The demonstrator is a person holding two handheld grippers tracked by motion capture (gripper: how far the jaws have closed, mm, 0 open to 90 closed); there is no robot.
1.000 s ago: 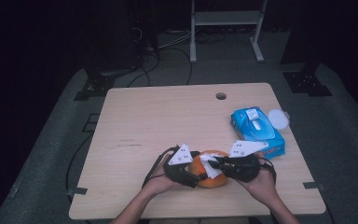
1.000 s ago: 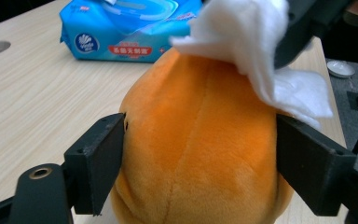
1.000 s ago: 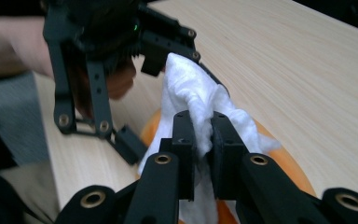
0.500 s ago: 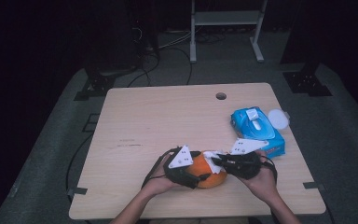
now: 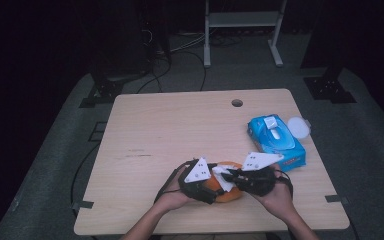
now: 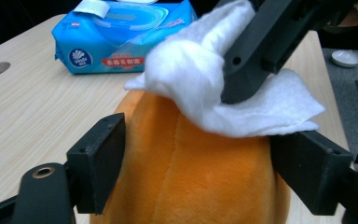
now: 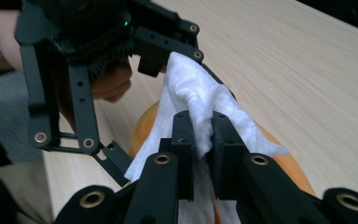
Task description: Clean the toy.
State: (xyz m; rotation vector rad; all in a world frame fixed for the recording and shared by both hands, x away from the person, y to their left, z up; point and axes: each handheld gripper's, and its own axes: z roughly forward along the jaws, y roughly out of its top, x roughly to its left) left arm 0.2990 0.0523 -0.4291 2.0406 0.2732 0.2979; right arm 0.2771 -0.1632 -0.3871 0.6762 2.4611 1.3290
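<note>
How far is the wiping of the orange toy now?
Done: a white wipe is out of the blue pack. In hand: the left claw grips the orange plush toy, and the right claw presses the wipe on its top. Left: its lower sides.

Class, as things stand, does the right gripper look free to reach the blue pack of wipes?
Probably not yet. The right gripper is shut on a white wipe pressed on the orange soft toy. The table between it and the pack of wipes lies bare.
</note>
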